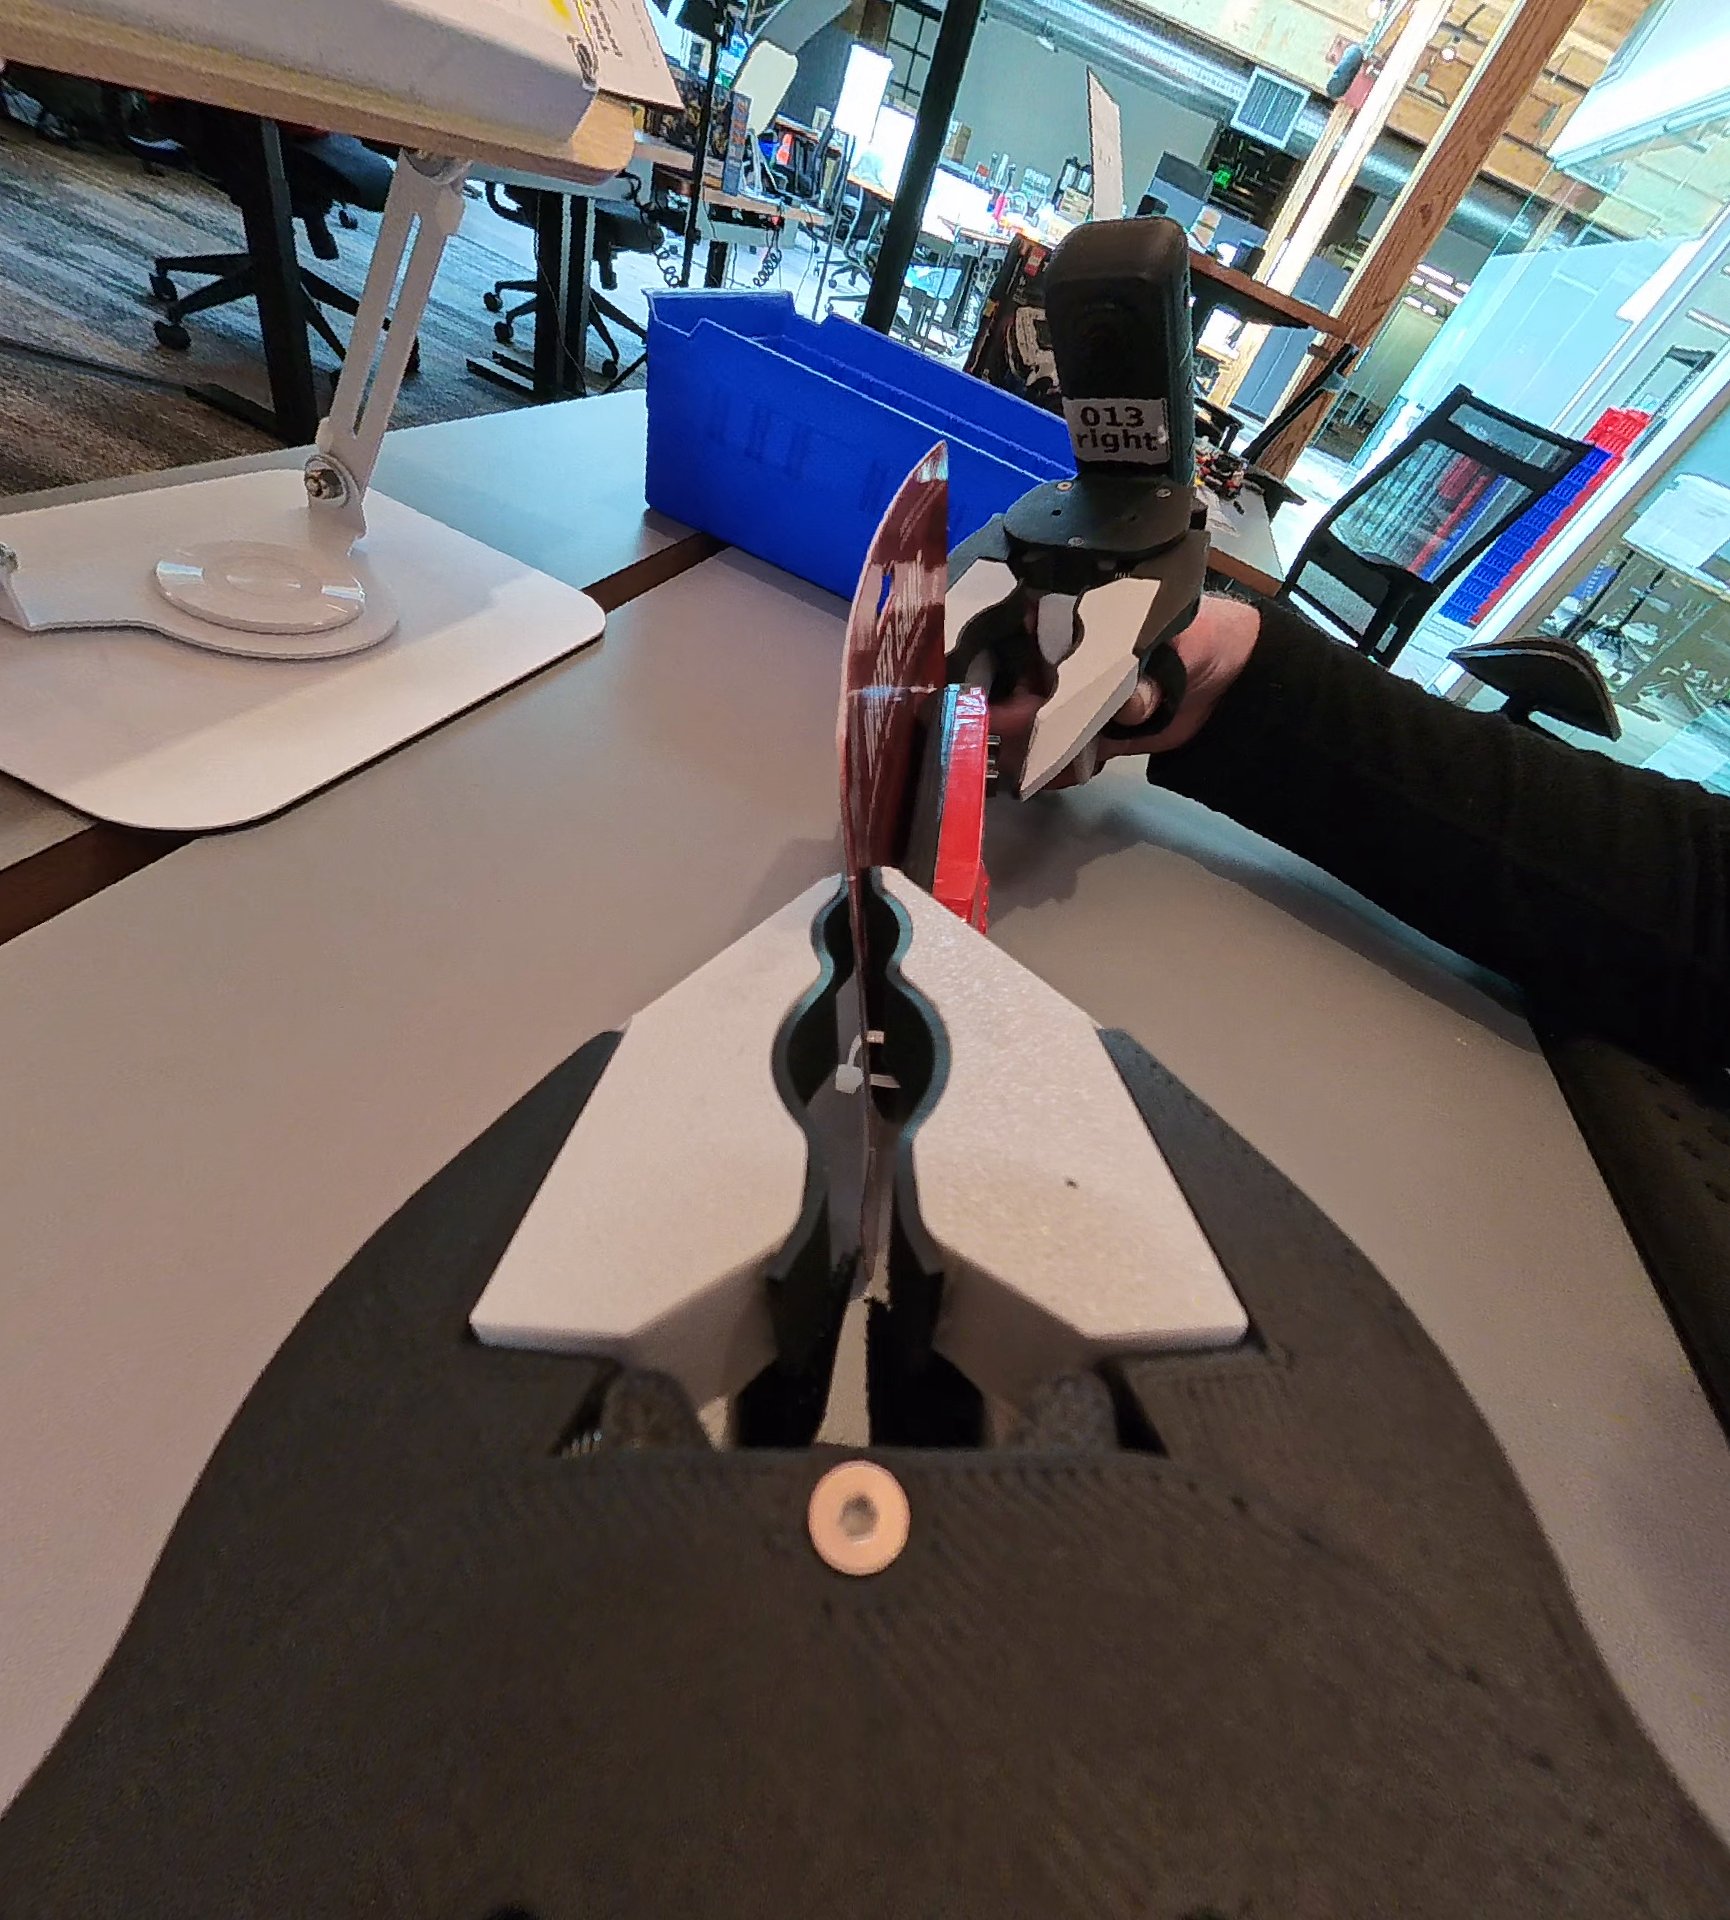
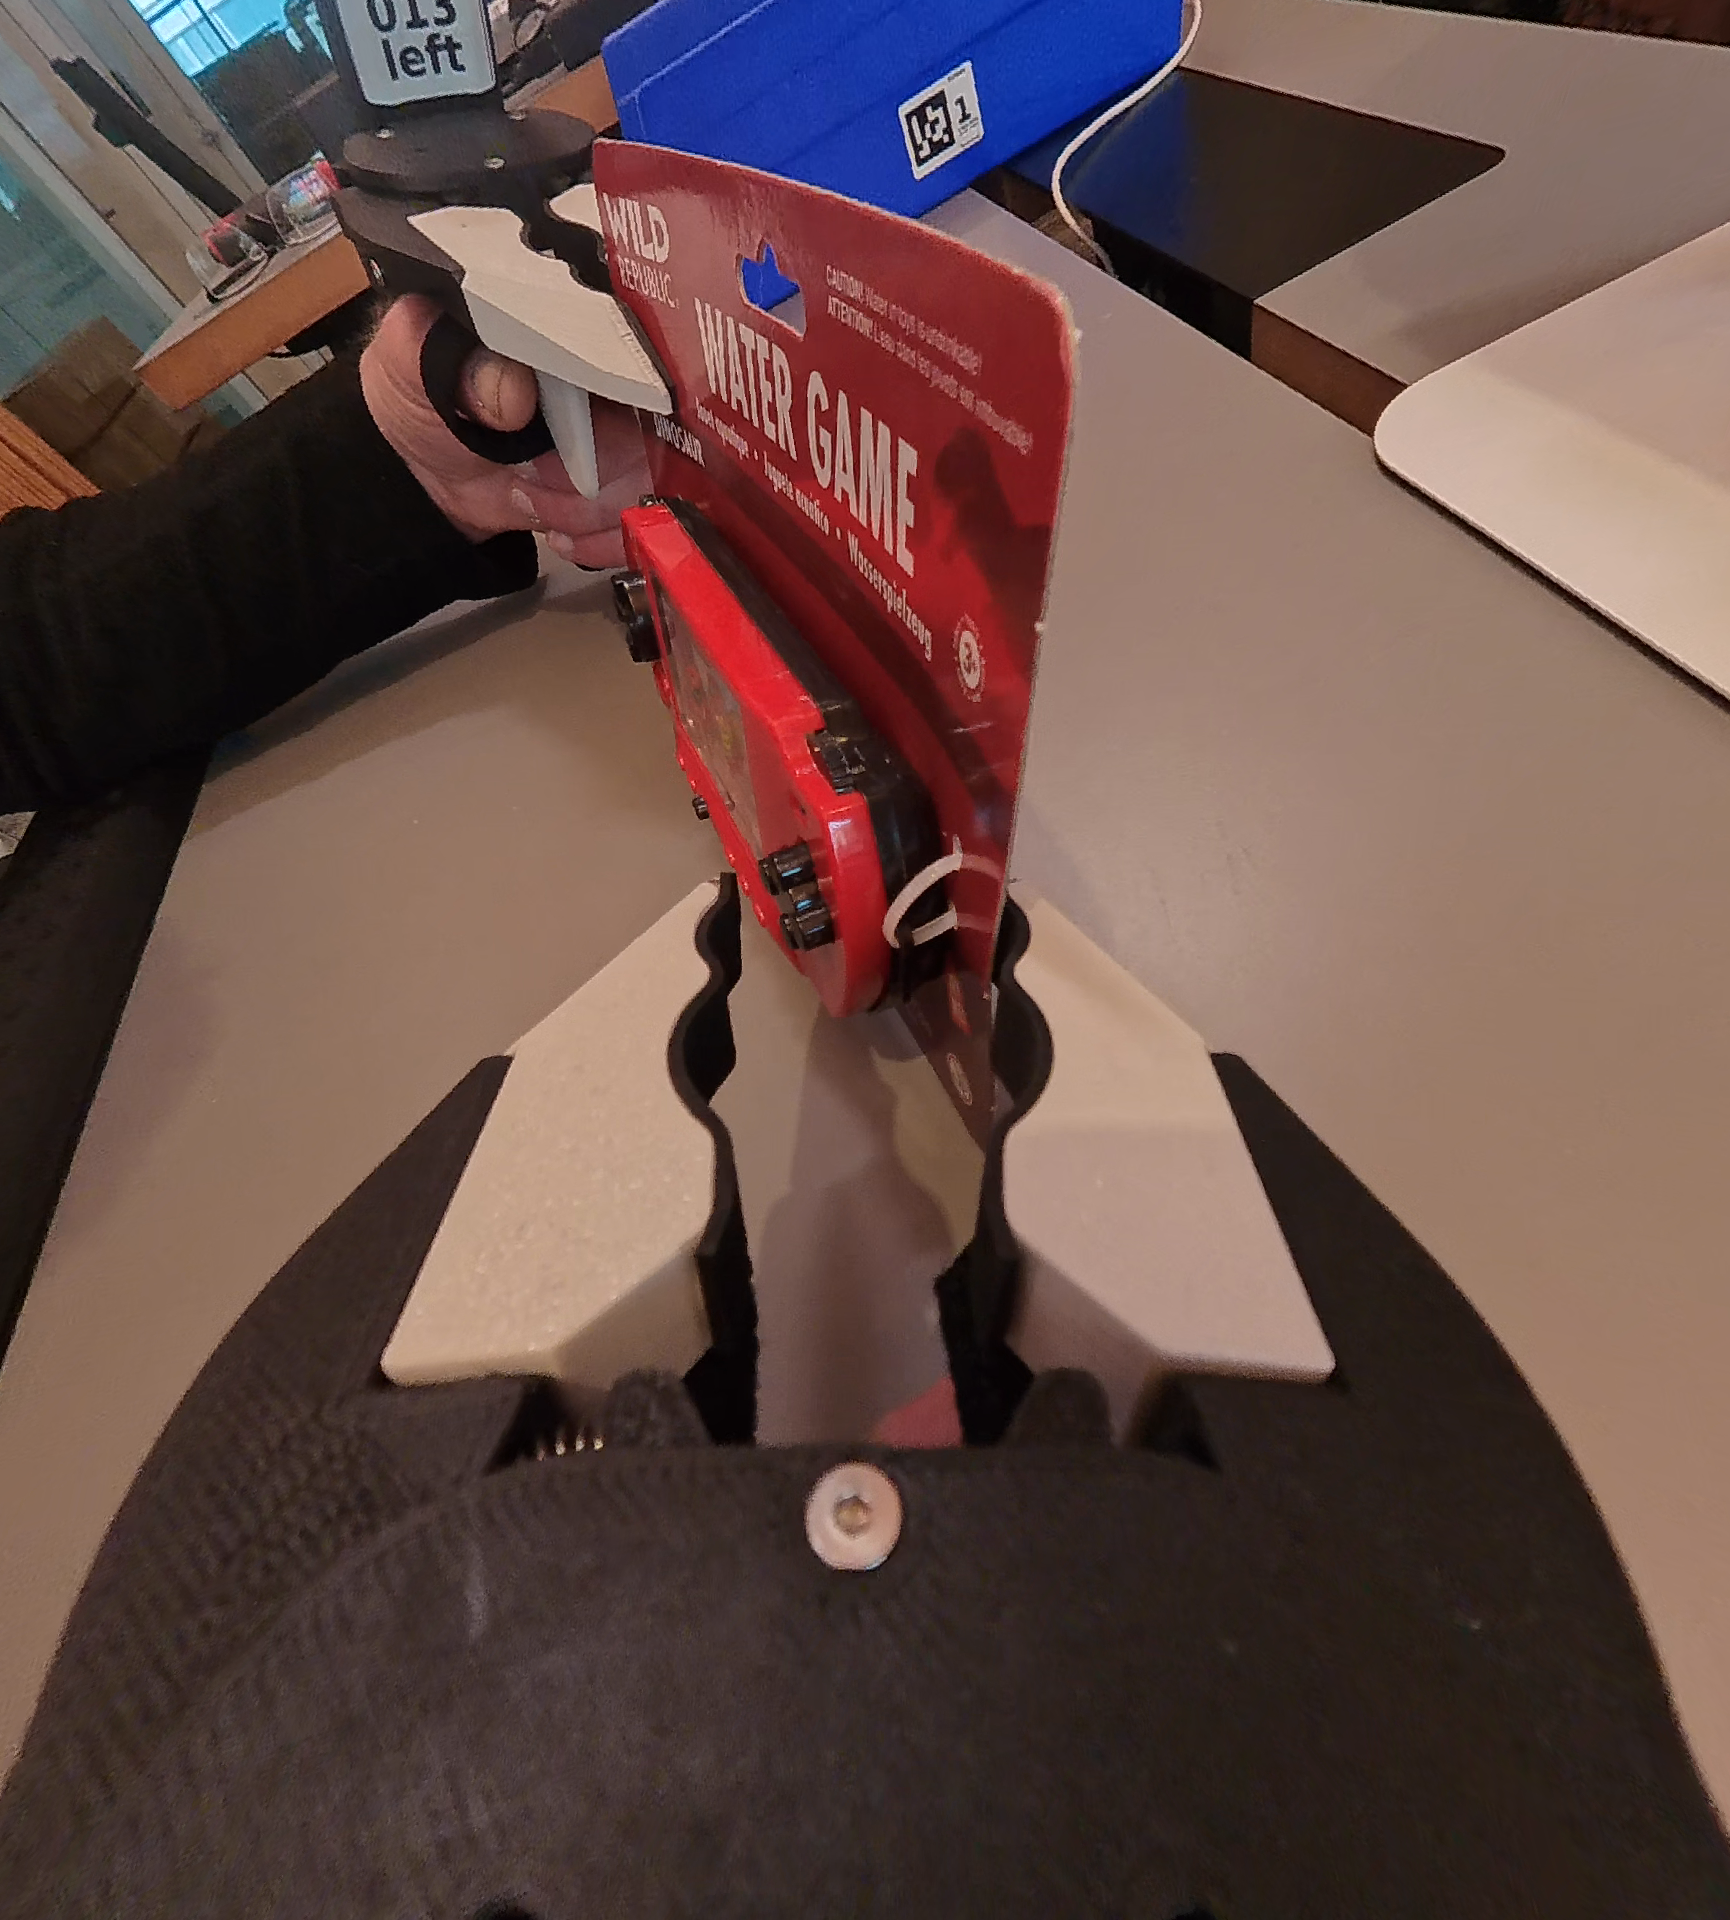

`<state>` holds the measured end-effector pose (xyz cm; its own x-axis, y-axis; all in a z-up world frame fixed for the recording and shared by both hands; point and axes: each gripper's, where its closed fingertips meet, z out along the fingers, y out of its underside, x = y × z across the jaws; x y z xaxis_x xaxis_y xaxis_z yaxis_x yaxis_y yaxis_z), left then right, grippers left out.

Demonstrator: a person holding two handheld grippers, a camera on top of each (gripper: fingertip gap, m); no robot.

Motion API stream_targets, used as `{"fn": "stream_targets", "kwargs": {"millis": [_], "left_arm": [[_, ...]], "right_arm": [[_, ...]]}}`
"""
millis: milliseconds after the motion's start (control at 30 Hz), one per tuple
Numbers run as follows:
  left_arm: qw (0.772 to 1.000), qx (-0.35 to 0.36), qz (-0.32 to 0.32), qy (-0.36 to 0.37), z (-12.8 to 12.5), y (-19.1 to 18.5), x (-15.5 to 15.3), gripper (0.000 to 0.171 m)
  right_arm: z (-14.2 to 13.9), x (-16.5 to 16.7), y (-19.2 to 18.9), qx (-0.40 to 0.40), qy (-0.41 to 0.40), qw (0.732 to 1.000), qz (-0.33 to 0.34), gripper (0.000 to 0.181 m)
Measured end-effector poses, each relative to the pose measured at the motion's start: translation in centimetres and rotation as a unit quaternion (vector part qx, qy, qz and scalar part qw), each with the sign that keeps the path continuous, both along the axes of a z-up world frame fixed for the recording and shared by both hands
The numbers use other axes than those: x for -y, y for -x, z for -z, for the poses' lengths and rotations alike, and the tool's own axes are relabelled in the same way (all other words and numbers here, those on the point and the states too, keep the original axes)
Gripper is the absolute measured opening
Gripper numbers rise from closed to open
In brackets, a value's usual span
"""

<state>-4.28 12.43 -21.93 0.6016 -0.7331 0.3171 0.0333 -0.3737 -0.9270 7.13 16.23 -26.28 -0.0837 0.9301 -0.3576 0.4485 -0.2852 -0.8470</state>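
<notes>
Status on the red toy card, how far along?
Done: left gripper is shut on the red toy card's edge, card upright. In hand: right gripper is open, fingers either side of the card's lower corner. Left: right gripper not yet shut; the card is not in the blue bin behind.

Each camera sits low over its own gripper, looking along the fingers across the grey worktop (image 1: 321, 1039). The two views face each other at close range, sharing the red toy card (image 2: 840, 436) and blue bin (image 1: 819, 416).
</notes>
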Motion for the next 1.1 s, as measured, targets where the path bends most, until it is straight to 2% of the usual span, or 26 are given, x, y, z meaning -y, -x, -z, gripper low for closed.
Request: {"fn": "stream_targets", "kwargs": {"millis": [400, 900, 1000, 1100], "left_arm": [[1.000, 0.000, 0.000, 0.000, -0.01, 0.00, 0.00, 0.000], [1.000, 0.005, -0.003, 0.000, -0.10, 0.13, -0.10, 0.000], [1.000, 0.004, -0.003, -0.001, -0.17, 0.26, -0.04, 0.000], [1.000, 0.003, -0.003, -0.001, -0.18, 0.21, -0.04, 0.000]], "right_arm": [[0.20, -0.02, -0.75, 0.006, 0.000, 1.000, -0.006, 0.045], [0.84, 0.01, -0.41, 0.018, -0.023, 1.000, -0.012, 0.027], [0.79, -0.05, -0.25, 0.015, -0.026, 1.000, -0.008, 0.029], [0.69, 0.04, -0.25, 0.009, -0.008, 1.000, -0.006, 0.040]]}}
